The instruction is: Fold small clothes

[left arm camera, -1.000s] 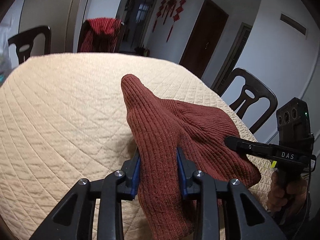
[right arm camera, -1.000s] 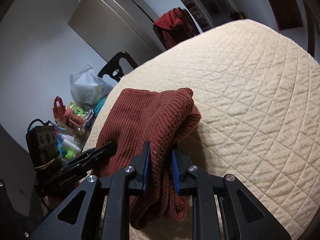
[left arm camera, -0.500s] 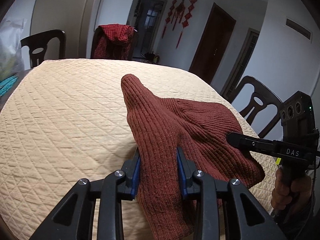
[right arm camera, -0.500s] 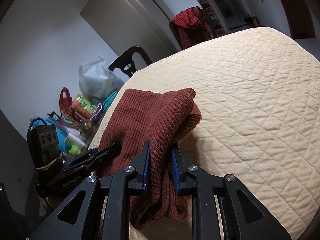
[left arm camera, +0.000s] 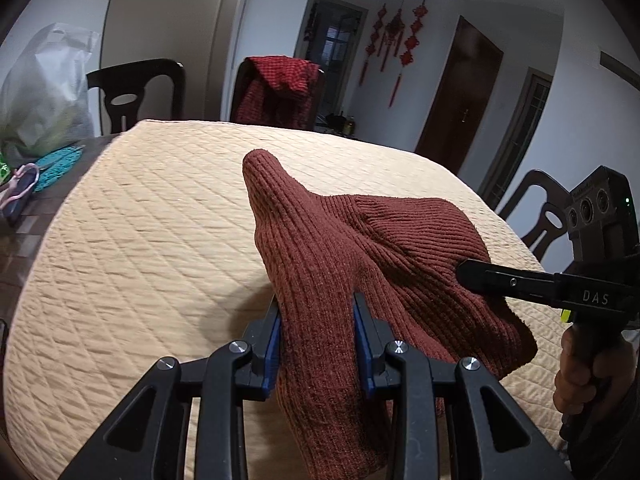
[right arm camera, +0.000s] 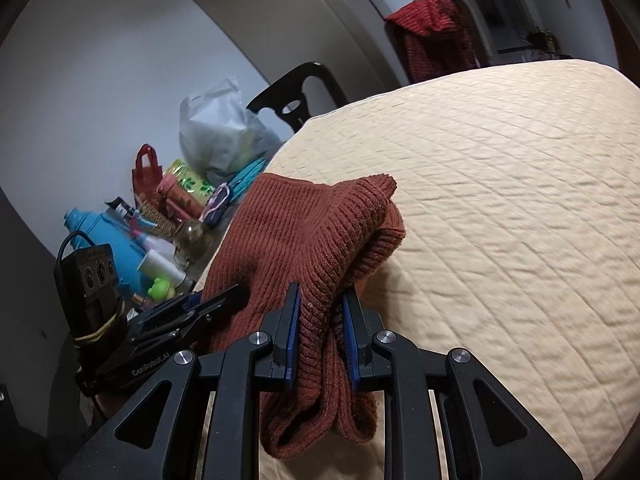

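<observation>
Left wrist view: rust-brown ribbed knit garment lifted off the quilted beige table cover, bunched, near edge hanging below the grippers. Left gripper clamped on a thick fold, narrow gap filled with knit. Right gripper pinching 2 layers likewise, farther right along the same edge. Step in hand, by judgement: carrying the held edge over the table to lay a fold. Next: lowering both ends together, keeping the edge taut and level, releasing only once flat. Chairs and clutter well apart at far left.
</observation>
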Available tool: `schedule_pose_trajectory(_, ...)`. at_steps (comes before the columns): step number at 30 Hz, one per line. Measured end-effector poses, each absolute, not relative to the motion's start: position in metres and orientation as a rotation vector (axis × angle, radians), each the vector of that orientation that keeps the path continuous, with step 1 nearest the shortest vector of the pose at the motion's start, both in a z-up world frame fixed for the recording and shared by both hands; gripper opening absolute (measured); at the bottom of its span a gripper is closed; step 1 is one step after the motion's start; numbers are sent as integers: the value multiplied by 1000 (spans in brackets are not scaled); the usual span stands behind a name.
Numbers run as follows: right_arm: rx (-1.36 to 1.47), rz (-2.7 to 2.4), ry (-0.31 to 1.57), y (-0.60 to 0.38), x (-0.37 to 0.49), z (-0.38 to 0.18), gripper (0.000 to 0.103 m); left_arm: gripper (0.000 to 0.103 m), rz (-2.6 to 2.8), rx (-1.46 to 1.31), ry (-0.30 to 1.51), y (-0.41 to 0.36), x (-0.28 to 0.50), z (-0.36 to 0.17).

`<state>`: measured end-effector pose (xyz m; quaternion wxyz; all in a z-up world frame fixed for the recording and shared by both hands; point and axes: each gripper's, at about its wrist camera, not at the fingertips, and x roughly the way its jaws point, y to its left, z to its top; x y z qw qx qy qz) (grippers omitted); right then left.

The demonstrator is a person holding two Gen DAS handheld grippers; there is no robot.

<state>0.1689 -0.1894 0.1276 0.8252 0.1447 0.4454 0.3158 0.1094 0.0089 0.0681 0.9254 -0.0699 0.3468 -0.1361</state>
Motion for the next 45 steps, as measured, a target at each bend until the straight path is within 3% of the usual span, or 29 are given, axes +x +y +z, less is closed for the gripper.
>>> schedule_pose_trajectory(23,295,711,1033,-126,233,93,20,34,-226,-162,757,88,153,49)
schedule_pose_trajectory(29,345,669,1126,-138,245,67,23,42,-168,-240,816,106,153,27)
schedule_pose_trajectory(37,219,623,1002,-134,242,104,24,42,-72,-163,746,103,140,54)
schedule_pose_trajectory(45,100,559,1076,-115,269,73,23,40,-123,-83,796,77,179,43)
